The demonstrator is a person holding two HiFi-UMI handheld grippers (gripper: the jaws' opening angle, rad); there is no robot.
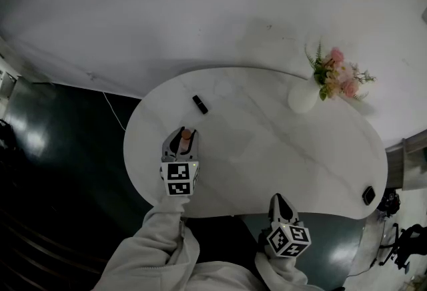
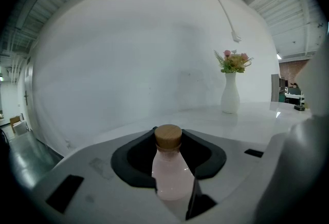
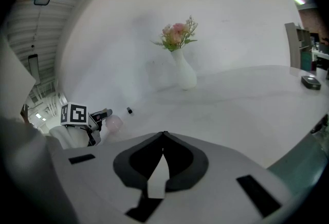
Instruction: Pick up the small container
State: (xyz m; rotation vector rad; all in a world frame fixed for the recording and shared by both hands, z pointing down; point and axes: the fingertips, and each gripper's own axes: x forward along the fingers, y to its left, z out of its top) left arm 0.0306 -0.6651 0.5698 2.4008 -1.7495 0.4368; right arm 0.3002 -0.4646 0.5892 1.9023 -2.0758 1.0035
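The small container (image 2: 169, 171) is a pale pink bottle with a cork stopper. It stands upright between the jaws of my left gripper (image 2: 169, 153), which is shut on its body. In the head view the bottle (image 1: 187, 134) and left gripper (image 1: 183, 141) are over the near left part of the white oval table (image 1: 267, 149); I cannot tell whether the bottle rests on the table. My right gripper (image 3: 164, 134) is shut with nothing in it and hovers at the table's front edge (image 1: 279, 201). The right gripper view shows the bottle (image 3: 113, 124) far to its left.
A white vase of pink flowers (image 1: 304, 97) stands at the table's far right. A small black bar (image 1: 200, 104) lies beyond the left gripper. A dark flat object (image 1: 368, 195) sits at the table's right edge. A cable (image 2: 221, 10) hangs on the white wall.
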